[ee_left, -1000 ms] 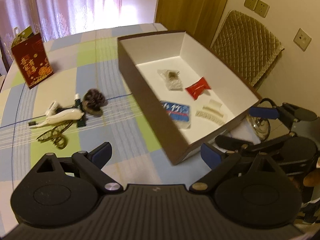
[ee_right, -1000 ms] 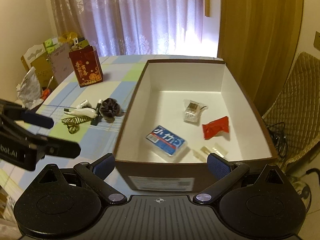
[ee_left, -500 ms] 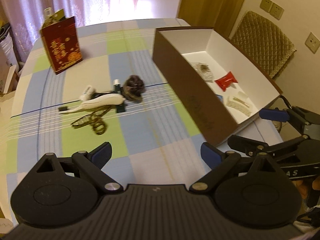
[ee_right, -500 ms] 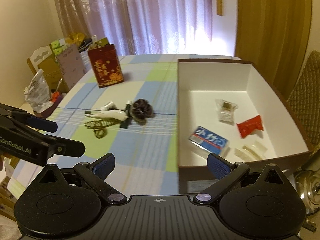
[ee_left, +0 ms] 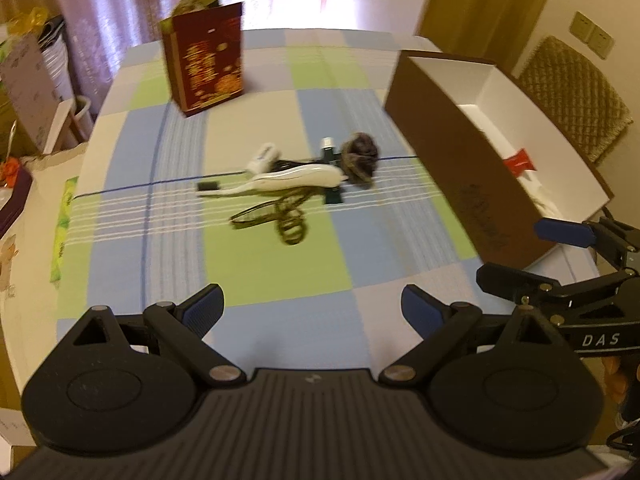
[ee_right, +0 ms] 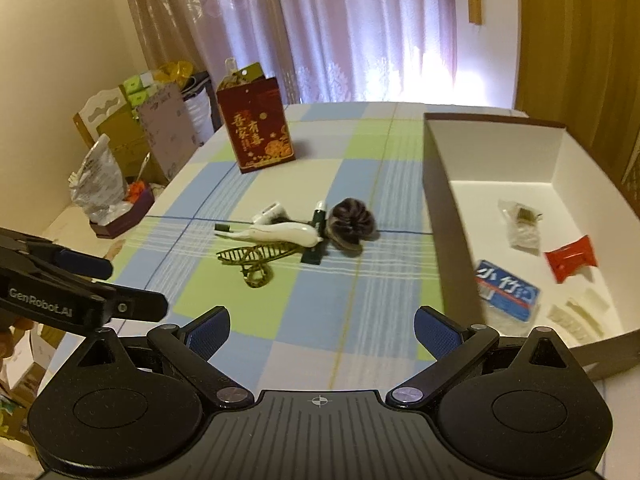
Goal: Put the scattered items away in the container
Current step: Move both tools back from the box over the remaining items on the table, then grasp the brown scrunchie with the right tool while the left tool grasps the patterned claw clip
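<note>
Both claws (ee_left: 312, 312) (ee_right: 322, 330) agape (empty), red bag (ee_right: 256, 130) behind clutter, box (ee_right: 440, 216) right

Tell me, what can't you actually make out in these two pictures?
- Left wrist view: the box near wall hides most of its contents; only the red packet shows.
- Right wrist view: the small clear bag holds something too small to tell.
- Both views: the dark tube lies partly under the white handle.

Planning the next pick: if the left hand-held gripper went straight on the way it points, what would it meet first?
Probably the olive-green hair clip, nearest of the clutter on the checked tablecloth, then the white epilator. The left hand-held gripper is open; depth is unclear.
</note>
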Tool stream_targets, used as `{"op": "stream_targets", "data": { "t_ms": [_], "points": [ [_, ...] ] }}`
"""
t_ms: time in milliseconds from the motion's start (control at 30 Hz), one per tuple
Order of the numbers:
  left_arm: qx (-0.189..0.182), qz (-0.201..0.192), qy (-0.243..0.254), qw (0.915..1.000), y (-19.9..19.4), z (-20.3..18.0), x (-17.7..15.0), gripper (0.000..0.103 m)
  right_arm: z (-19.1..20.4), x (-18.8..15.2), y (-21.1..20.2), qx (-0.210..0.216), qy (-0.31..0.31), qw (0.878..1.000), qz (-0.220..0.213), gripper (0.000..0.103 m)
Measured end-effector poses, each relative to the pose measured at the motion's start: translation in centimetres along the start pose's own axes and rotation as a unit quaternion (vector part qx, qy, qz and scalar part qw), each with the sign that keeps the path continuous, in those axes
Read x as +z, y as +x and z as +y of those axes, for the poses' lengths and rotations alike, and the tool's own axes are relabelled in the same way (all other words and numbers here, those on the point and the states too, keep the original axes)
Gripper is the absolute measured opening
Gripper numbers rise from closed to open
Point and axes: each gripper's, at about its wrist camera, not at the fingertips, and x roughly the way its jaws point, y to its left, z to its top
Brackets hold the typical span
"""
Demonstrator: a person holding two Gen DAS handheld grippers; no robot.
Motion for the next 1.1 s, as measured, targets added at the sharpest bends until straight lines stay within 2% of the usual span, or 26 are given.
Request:
{"op": "stream_targets", "data": {
  "t_ms": [167,367,767,1033,1067,1100],
  "points": [
    [0.019,0.009,-0.013,0.9997,1.0,2.6,-0.4,0.093,0.9,-0.1,2.5,-0.004,0.005,1.000,0.016,0.103],
    [0.026,0.021,-0.025,0.9991,2.5,5.1,-0.5,0.093,1.4,-0.3,5.4,-0.020,0.009,0.999,0.037,0.103],
    [0.002,0.042,-0.022,0.9989,7.0,6.0,1.6,0.093,0.2,0.4,9.2,-0.051,0.025,0.997,0.059,0.103],
    [-0.020,0.042,-0.014,0.9988,10.2,5.4,3.8,0.090,-0.7,1.8,10.7,-0.057,0.051,0.996,0.038,0.103],
    [-0.023,0.040,-0.011,0.9989,10.5,5.2,4.1,0.090,-0.9,2.0,10.8,-0.057,0.053,0.996,0.035,0.098],
    [-0.025,0.037,-0.006,0.9990,10.8,5.0,4.4,0.090,-1.0,2.2,11.0,-0.054,0.056,0.996,0.035,0.080]
  ]
}}
